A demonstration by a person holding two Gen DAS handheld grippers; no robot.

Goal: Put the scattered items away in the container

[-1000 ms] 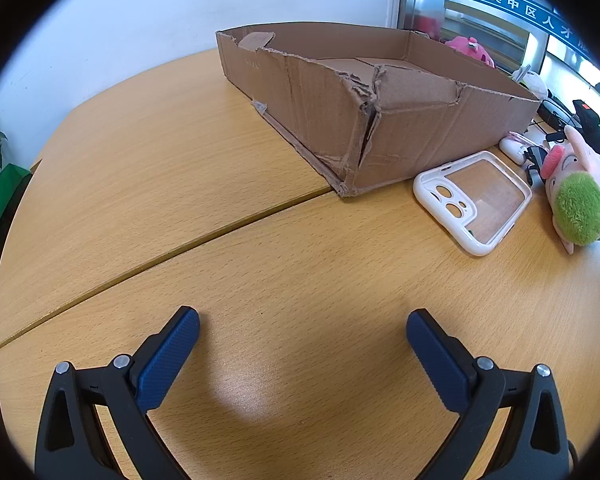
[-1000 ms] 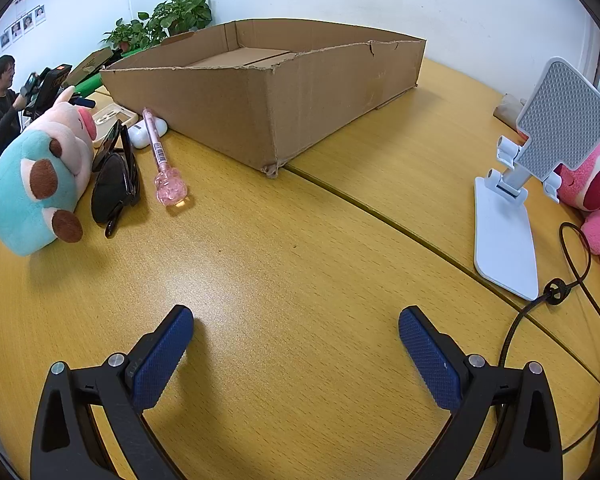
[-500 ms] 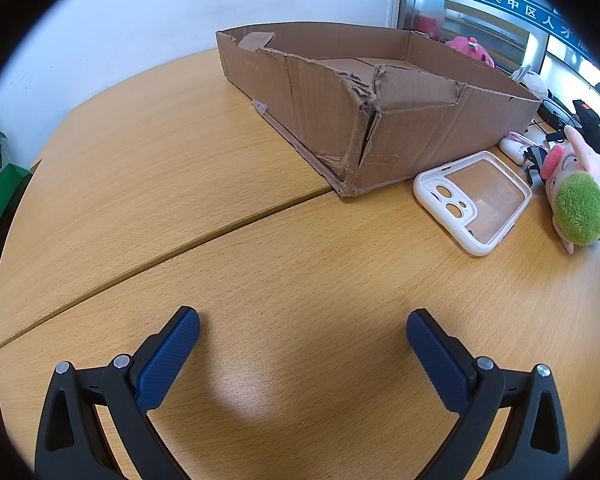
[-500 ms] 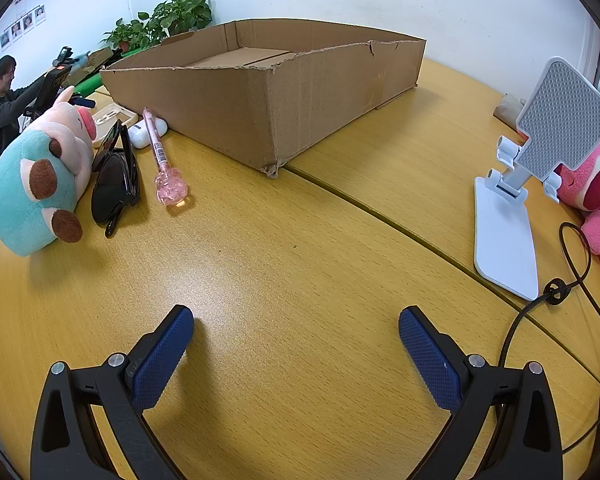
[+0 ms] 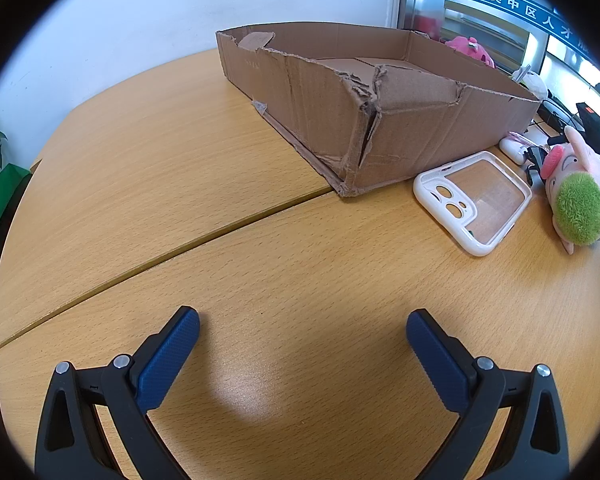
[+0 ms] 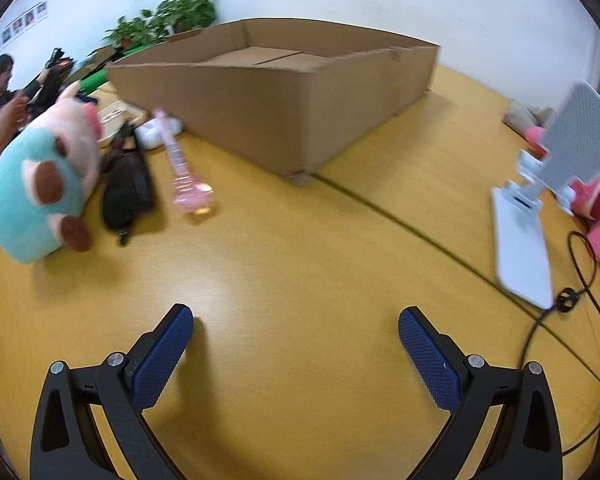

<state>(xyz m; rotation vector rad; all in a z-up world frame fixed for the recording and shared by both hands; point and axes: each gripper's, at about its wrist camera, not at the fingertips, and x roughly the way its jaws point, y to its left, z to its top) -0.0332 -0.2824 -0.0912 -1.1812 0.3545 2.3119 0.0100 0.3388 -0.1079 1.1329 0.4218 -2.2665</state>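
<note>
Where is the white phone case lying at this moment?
In the left wrist view, the white phone case lies flat on the table, right of centre, between the cardboard box and the pig plush.

Left gripper (image 5: 302,330): jaws spread wide, nothing between them. Blue textured pads (image 5: 168,360) face inward on black finger frames; both fingers reach forward from the bottom edge of the left wrist view, low over the table (image 5: 300,280), tips not touching it as far as can be told.

Right gripper (image 6: 295,328): jaws likewise wide apart and empty. Blue pads (image 6: 430,354) sharp in the right wrist view, surroundings blurred. Fingers level, symmetrical, held low above the table; contact cannot be told. No hand or sleeve of the holder shows.
</note>
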